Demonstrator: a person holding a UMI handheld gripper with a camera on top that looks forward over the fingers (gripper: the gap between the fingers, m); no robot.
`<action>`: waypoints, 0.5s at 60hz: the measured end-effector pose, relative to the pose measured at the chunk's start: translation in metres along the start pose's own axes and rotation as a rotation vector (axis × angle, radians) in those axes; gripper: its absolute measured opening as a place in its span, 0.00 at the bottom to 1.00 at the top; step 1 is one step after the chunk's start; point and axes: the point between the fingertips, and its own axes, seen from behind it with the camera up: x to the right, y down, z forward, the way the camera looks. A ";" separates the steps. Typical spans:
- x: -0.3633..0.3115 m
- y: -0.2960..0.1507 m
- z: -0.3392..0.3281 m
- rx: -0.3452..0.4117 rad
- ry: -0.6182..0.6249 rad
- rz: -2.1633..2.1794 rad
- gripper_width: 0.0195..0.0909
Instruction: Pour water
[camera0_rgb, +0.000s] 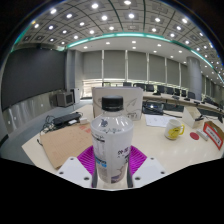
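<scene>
A clear plastic water bottle (112, 145) with a white and blue label stands upright between my fingers. My gripper (112, 165) is shut on the bottle, with the magenta pads (88, 159) pressing its sides low on the body. The bottle's base is hidden below the fingers, so I cannot tell whether it rests on the table. A white paper cup (122, 100) shows just behind the bottle's top, partly covered by it. Both are over the light wooden table (60, 145).
On the table to the right lie a yellow object (175, 131) and a red and white box (212, 133). A dark device (65, 117) sits at the far left. Desks with monitors and chairs fill the room beyond.
</scene>
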 end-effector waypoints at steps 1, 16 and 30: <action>0.001 -0.007 0.000 0.008 -0.001 0.009 0.29; 0.038 -0.116 0.036 0.118 -0.112 0.491 0.29; 0.103 -0.184 0.094 0.152 -0.291 1.198 0.28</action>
